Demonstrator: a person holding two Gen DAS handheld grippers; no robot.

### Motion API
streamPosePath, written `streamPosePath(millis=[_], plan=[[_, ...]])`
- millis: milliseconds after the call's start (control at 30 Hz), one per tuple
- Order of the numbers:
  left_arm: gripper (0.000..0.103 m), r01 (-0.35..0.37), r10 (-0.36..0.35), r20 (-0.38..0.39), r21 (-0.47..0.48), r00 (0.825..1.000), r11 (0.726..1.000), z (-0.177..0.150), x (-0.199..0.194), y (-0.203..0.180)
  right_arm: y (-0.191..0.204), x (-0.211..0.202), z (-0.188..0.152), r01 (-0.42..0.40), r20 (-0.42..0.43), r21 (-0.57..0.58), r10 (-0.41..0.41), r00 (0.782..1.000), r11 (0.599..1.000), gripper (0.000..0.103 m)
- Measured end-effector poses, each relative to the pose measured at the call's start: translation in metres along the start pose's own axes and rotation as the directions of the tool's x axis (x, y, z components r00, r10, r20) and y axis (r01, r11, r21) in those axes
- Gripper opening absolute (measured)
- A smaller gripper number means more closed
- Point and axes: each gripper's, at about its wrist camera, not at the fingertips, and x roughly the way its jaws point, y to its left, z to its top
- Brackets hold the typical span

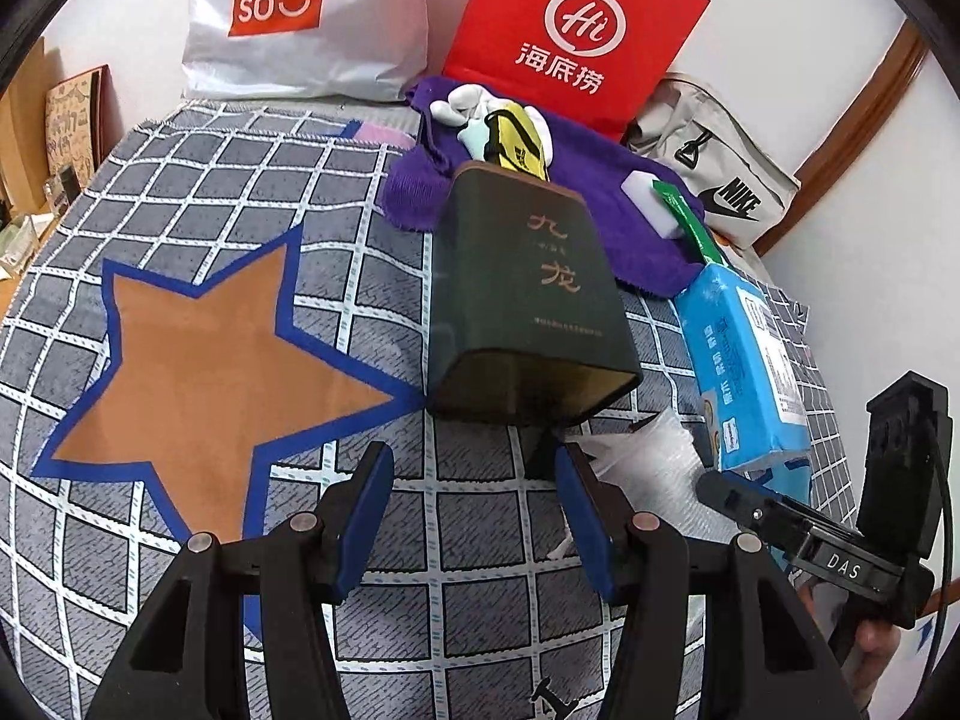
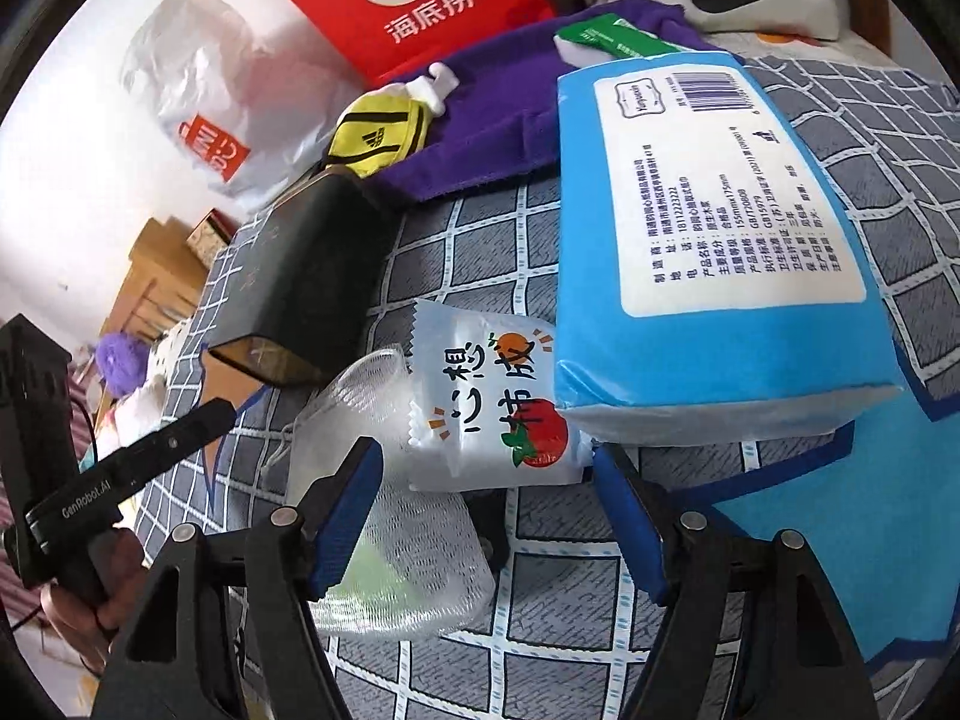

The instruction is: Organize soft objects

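Observation:
My left gripper (image 1: 474, 504) hangs open over the checked sheet, nothing between its blue pads, just in front of a dark green box (image 1: 528, 300). Behind the box lies a purple towel (image 1: 630, 210) carrying a yellow pouch (image 1: 519, 144), a white sponge (image 1: 651, 204) and a green sachet (image 1: 690, 222). My right gripper (image 2: 486, 516) stands open over a white mesh bag (image 2: 408, 546) and a white packet with fruit print (image 2: 492, 414). Its pads sit on either side without pressing them. A blue tissue pack (image 2: 708, 240) rests just beyond the packet.
A white Miniso bag (image 1: 300, 18), a red paper bag (image 1: 570, 30) and a beige Nike bag (image 1: 720, 180) lean against the wall at the back. The sheet's orange star (image 1: 210, 360) lies left of the box. A hand (image 2: 90, 588) holds the left gripper's handle.

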Motion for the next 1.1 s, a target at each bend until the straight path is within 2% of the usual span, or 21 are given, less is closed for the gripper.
streamPosePath(millis=[100, 200, 233, 267, 300, 600, 667, 733, 800, 867, 933, 967, 1000, 1033, 1100], plan=[[0.054, 0.013, -0.013, -0.005, -0.010, 1.000, 1.000, -0.002, 0.001, 0.002, -0.003, -0.003, -0.003, 0.035, 0.005, 0.000, -0.035, 0.999, 0.999, 0.044], [0.054, 0.020, -0.020, -0.007, -0.014, 1.000, 1.000, -0.005, -0.001, 0.002, -0.007, -0.008, -0.004, -0.008, 0.006, 0.018, 0.008, 1.000, 1.000, 0.038], [0.054, 0.020, -0.020, -0.005, -0.015, 1.000, 1.000, -0.006, -0.002, 0.002, -0.007, -0.009, -0.005, -0.011, 0.012, 0.013, 0.011, 1.000, 1.000, 0.019], [0.054, 0.018, -0.019, -0.004, -0.016, 1.000, 1.000, -0.008, -0.004, 0.001, -0.006, -0.011, -0.006, -0.015, 0.010, 0.001, 0.015, 1.000, 1.000, 0.009], [0.054, 0.016, -0.016, -0.004, -0.017, 1.000, 1.000, -0.009, -0.005, 0.001, -0.005, -0.011, -0.007, -0.024, 0.001, -0.009, 0.024, 1.000, 1.000, 0.006], [0.054, -0.014, 0.014, 0.003, 0.000, 1.000, 1.000, -0.021, -0.016, -0.012, 0.001, -0.030, -0.018, -0.018, 0.046, -0.077, 0.021, 0.999, 0.997, 0.009], [0.054, -0.010, 0.010, 0.009, 0.005, 1.000, 1.000, -0.023, -0.018, -0.015, 0.000, -0.030, -0.015, -0.010, 0.060, -0.083, 0.015, 0.998, 0.996, 0.016], [0.054, -0.014, 0.014, 0.011, 0.011, 1.000, 1.000, -0.024, -0.019, -0.016, -0.001, -0.028, -0.011, -0.038, 0.064, -0.051, 0.041, 0.997, 0.998, 0.036], [0.054, -0.019, 0.019, 0.005, 0.015, 1.000, 1.000, -0.024, -0.018, -0.016, -0.001, -0.027, -0.010, -0.054, 0.077, -0.033, 0.057, 0.995, 0.998, 0.046], [0.054, -0.021, 0.021, 0.000, 0.016, 1.000, 1.000, -0.022, -0.015, -0.015, 0.001, -0.024, -0.008, -0.044, 0.097, -0.030, 0.046, 0.994, 0.999, 0.046], [0.054, -0.022, 0.023, -0.007, 0.016, 1.000, 1.000, -0.022, -0.012, -0.015, 0.001, -0.018, -0.003, -0.039, 0.117, 0.000, 0.038, 0.992, 0.999, 0.043], [0.054, -0.022, 0.023, -0.010, 0.015, 1.000, 1.000, -0.022, -0.011, -0.014, 0.001, -0.015, -0.002, -0.039, 0.117, 0.009, 0.038, 0.992, 0.999, 0.037], [0.054, -0.021, 0.021, -0.011, 0.014, 1.000, 1.000, -0.023, -0.010, -0.013, 0.001, -0.010, 0.000, -0.041, 0.108, 0.020, 0.039, 0.993, 0.999, 0.016], [0.054, -0.020, 0.020, -0.014, 0.012, 1.000, 1.000, -0.023, -0.009, -0.013, 0.001, -0.005, 0.001, -0.050, 0.094, 0.025, 0.047, 0.994, 0.998, 0.006], [0.054, -0.022, 0.022, -0.018, 0.009, 1.000, 1.000, -0.024, -0.008, -0.012, 0.001, -0.004, -0.001, -0.051, 0.100, 0.015, 0.049, 0.994, 0.999, 0.004]])
